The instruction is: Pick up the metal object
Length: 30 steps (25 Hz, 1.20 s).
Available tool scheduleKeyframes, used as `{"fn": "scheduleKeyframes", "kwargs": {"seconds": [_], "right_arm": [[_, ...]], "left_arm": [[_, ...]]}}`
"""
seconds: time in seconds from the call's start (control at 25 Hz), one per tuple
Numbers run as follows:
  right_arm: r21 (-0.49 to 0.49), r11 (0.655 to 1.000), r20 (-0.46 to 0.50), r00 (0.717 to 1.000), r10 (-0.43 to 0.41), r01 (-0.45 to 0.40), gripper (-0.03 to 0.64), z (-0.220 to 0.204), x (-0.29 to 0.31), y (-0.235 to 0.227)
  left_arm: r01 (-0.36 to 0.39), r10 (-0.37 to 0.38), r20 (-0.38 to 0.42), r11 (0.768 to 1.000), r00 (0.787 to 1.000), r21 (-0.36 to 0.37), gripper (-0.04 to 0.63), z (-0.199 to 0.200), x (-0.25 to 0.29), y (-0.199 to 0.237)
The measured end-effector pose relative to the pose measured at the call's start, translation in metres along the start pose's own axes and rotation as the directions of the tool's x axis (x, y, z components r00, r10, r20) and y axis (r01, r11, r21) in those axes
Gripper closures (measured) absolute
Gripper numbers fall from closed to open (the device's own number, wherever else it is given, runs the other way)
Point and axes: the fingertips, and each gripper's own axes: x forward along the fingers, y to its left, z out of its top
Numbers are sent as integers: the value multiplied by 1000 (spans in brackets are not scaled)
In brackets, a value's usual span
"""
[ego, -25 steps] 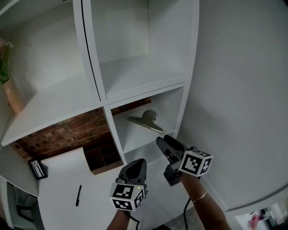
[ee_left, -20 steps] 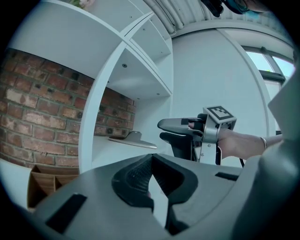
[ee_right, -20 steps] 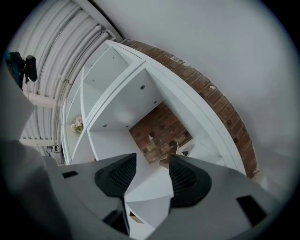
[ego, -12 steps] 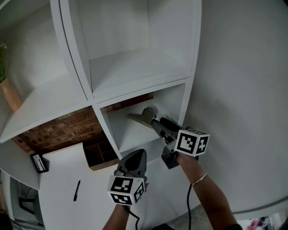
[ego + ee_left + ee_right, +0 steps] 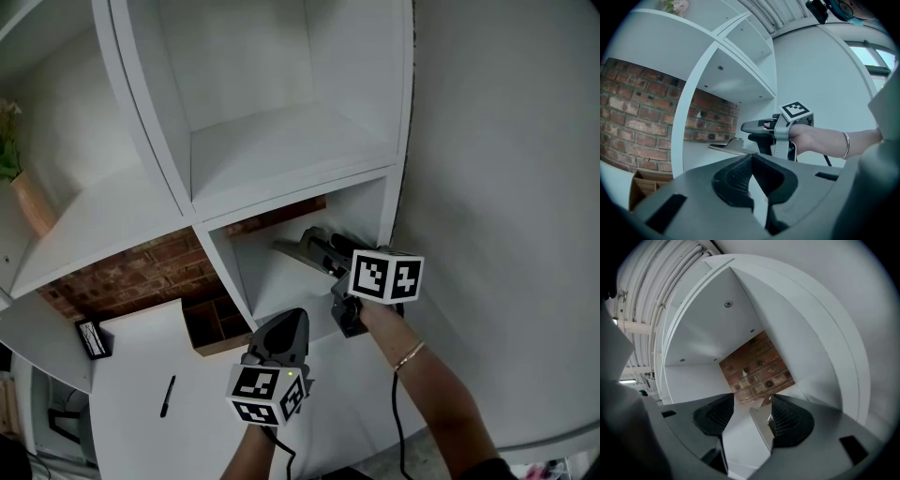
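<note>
Right now the metal object [image 5: 292, 249] is lying flat on the floor of the lower right compartment of the white shelf unit [image 5: 281, 155]. A brick wall [image 5: 141, 272] is showing through that compartment's open back.

The right gripper [image 5: 317, 242] is reaching level into this compartment, and its marker cube [image 5: 386, 277] is sitting just outside the opening. Its jaws are standing spread and have just been opening. In the right gripper view [image 5: 752, 399] the near end of the metal object [image 5: 760, 425] is lying between them. It is sitting close against the right-hand pad [image 5: 787, 420], with a clear gap to the left-hand one. The pads are not pressing on it from both sides, and whether the nearer pad is touching it I cannot tell.

In the left gripper view the right gripper [image 5: 746, 131] is hanging just above the nearer end of the metal object [image 5: 727, 146], which is stretching away to the left along the shelf floor.

The left gripper [image 5: 289, 317] is hovering below and in front of that compartment, well apart from the object and pointing level towards the shelf unit. Its own view [image 5: 751, 157] is showing the two pads pressed together with nothing between them.

Lower left, a pen [image 5: 168, 396] is lying on a white tabletop [image 5: 131, 375].
</note>
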Motion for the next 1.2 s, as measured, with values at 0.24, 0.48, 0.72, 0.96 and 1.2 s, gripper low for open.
{"fn": "scheduleKeyframes", "kwargs": {"seconds": [0.24, 0.48, 0.72, 0.96, 1.2], "right_arm": [[-2, 993, -5, 993, -119, 119, 377, 1, 7, -10], [-45, 991, -35, 991, -127, 126, 374, 2, 15, -7], [-85, 988, -107, 984, -141, 132, 374, -2, 24, -9], [-143, 981, -176, 973, -152, 127, 370, -2, 27, -6], [-192, 972, -222, 959, -178, 136, 368, 1, 38, -14]], "left_arm": [[-10, 10, 11, 1000, 1000, -1, 586, 5, -1, 0], [-12, 12, 16, 1000, 1000, -10, 586, 5, -4, 3], [-19, 20, 30, 1000, 999, -14, 586, 10, -8, 11], [-25, 26, 39, 999, 999, -25, 586, 13, -11, 20], [-21, 23, 39, 999, 999, -39, 586, 11, -13, 24]]}}
